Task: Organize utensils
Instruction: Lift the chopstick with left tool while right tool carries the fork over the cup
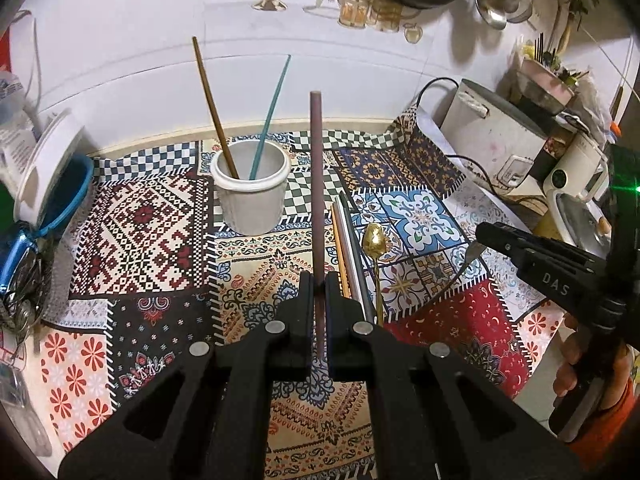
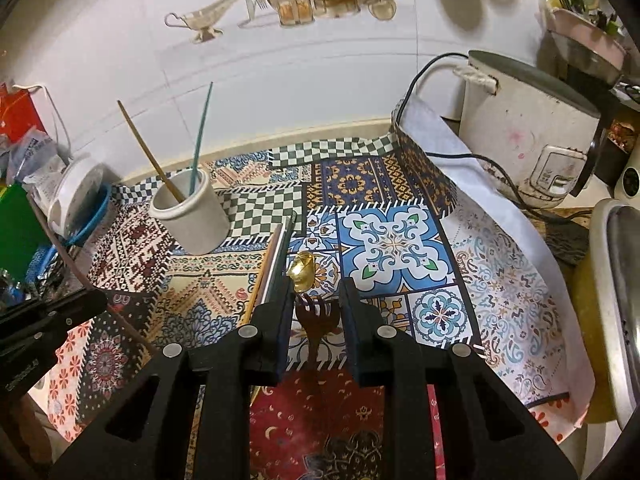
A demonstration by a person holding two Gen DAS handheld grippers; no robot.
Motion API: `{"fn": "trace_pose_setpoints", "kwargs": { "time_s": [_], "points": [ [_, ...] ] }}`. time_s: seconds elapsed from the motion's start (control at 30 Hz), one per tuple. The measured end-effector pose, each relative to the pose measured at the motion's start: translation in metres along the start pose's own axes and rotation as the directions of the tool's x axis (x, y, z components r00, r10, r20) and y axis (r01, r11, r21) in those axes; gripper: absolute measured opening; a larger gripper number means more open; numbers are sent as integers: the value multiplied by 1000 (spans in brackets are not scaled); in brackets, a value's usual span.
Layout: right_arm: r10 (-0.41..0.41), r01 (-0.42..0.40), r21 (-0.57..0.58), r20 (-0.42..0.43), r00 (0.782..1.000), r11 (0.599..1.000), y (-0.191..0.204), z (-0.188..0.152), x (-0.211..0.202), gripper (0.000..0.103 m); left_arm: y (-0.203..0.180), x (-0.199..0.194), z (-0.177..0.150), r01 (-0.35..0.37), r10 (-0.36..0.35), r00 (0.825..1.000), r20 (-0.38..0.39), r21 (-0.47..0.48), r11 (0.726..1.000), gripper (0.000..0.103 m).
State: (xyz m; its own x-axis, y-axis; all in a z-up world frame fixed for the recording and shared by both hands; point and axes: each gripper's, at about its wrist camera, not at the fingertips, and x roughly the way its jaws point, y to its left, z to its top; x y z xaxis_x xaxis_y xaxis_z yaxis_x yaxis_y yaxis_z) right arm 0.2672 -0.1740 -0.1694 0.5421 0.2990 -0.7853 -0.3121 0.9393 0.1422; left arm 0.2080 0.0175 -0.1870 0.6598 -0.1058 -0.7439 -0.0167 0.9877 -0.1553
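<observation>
- Left gripper point(image 1: 319, 292): jaws clenched on a dark brown chopstick point(image 1: 316, 184), gripped low on its shaft so that most of its length stands out ahead of the fingers. Judgement: this hold leaves a long free end to feed into the holder.
- Right gripper point(image 2: 316, 304): jaws part-closed with a dark fork point(image 2: 316, 320) between them, tines forward. The right wrist view does not show the pads pressing its sides, so whether it is grasped cannot be told.
- Loose utensils on the patterned cloth point(image 1: 152, 216), about its middle: a bundle of straight pieces point(image 1: 346, 248) lying side by side, orange, silver and dark, and just to their right a gold spoon point(image 1: 374, 240), bowl toward the wall. Judgement: still to be sorted.
- White ceramic crock point(image 1: 250, 188), upright toward the cloth's back edge, left of centre. It already holds a brown stick point(image 1: 214, 108) and a teal stick point(image 1: 270, 116), both leaning on its rim. Judgement: it serves as the collection point, and the held chopstick is likely meant for it.
- Beyond the cloth's right edge: a white rice cooker point(image 2: 528, 132), its cord running across the cloth's raised corner.
- Person's hand point(image 1: 576, 364) in an orange sleeve holds the right gripper's handle at the left wrist view's right margin.
</observation>
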Motion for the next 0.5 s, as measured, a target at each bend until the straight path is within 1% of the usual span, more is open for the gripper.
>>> {"fn": "trace_pose_setpoints", "kwargs": {
  "time_s": [0.27, 0.5],
  "points": [
    [15, -15, -3, 39, 999, 1000, 10, 5, -16, 21, 4, -19, 6, -5, 6, 999, 53, -14, 1000, 3],
    [44, -39, -51, 102, 994, 998, 28, 27, -32, 21, 8, -33, 25, -19, 21, 994, 105, -23, 1000, 3]
  ]
}}
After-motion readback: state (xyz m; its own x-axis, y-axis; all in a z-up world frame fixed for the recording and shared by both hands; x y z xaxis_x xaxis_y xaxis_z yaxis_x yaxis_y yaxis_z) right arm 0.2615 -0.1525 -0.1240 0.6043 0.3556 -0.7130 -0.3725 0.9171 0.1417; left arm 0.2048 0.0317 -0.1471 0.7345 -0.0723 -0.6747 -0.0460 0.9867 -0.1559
